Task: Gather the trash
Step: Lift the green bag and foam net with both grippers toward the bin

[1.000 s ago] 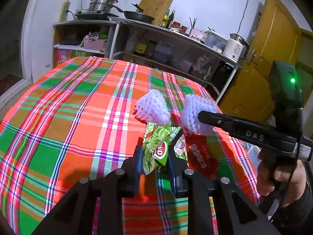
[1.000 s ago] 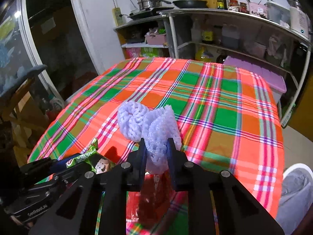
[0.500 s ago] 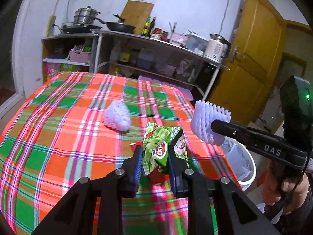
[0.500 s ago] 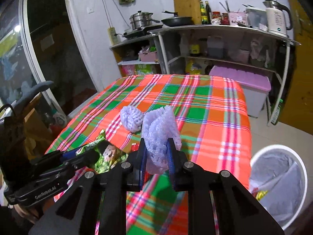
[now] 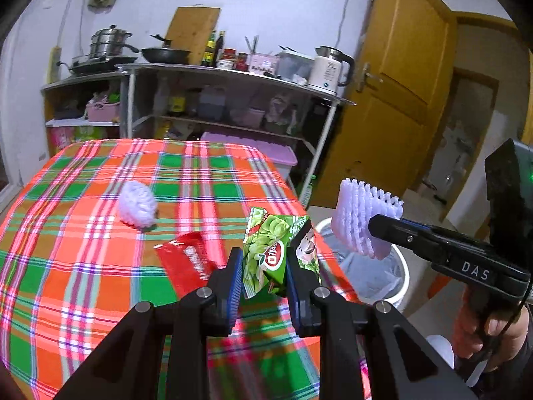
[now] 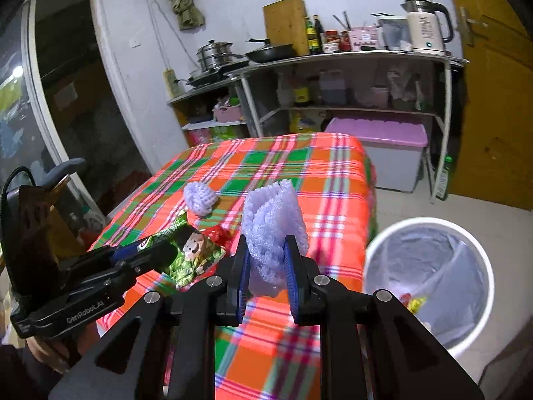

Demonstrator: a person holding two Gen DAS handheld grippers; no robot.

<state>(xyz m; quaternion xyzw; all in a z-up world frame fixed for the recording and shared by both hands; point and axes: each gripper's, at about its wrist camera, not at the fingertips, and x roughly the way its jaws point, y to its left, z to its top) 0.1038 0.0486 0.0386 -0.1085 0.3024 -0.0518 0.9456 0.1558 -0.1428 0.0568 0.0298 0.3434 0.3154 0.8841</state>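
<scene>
- The left gripper has its jaws pinched on a green snack wrapper, which stands up between the blue pads above the near right part of the table.
- The right gripper has its jaws pressed onto a white foam fruit net; the net bulges above the pads and hangs a little below them.
- In the left wrist view the right gripper comes in from the right, a hand on its grip, with the foam fruit net held out over the near rim of the bin.
- The white, bag-lined bin stands on the floor just off the right edge of the table; something red and yellow lies at its bottom, too small to name.
- A second foam net lies on the plaid tablecloth, left of centre and well apart from both grippers.
- A red wrapper lies flat on the cloth, just left of the left gripper's pads.
- Beyond the table, metal shelves carry a kettle, a pan and pots; a lilac-lidded box sits beneath them.
- A yellow door is at the far right.
</scene>
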